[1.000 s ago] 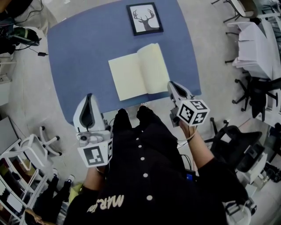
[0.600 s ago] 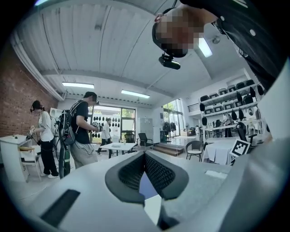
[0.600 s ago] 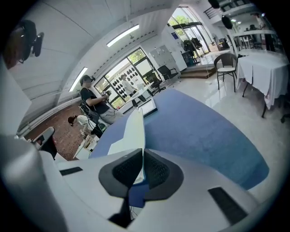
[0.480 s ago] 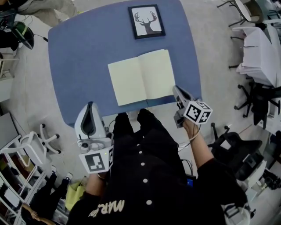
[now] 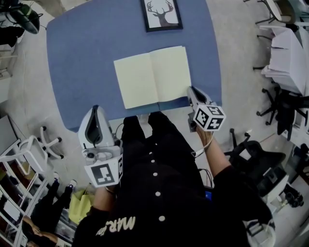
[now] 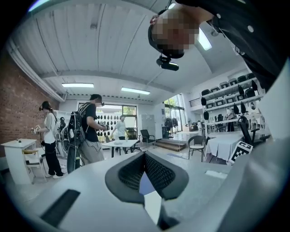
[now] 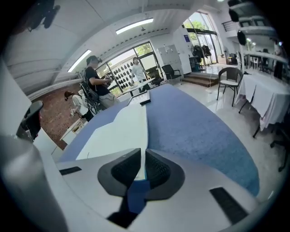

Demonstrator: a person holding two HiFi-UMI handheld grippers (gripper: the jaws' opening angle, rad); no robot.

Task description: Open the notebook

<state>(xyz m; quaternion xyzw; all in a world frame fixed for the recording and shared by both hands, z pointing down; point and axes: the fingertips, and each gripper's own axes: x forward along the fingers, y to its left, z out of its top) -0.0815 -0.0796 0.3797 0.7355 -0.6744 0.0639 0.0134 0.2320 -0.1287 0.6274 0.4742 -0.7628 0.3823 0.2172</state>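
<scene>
Head view: shows notebook (image 5: 152, 76) lying open and flat, both cream pages up, on blue table (image 5: 82, 58), close to the front edge. Shows framed deer picture (image 5: 161, 14) beyond it, apart, at the far edge. Puts right gripper (image 5: 190, 90) at notebook's near right corner, marker cube toward the person, tilted downward. Puts left gripper (image 5: 95, 110) by the table's near left corner, well apart from notebook.

Right gripper view: shows jaws opening, only a narrow slit between the pads. Lines the slit up with notebook's right edge; cream page and a thin blue strip visible through it. Cannot tell whether the page corner sits inside the slit; shows no pad pressing on it.

Left gripper view: shows pads pressed together at the tips, nothing between them. Looks about level across the room: people (image 6: 90, 136) standing, white tables (image 6: 222, 145), a chair (image 6: 197, 145), shelves (image 6: 231, 97) on the far wall.
</scene>
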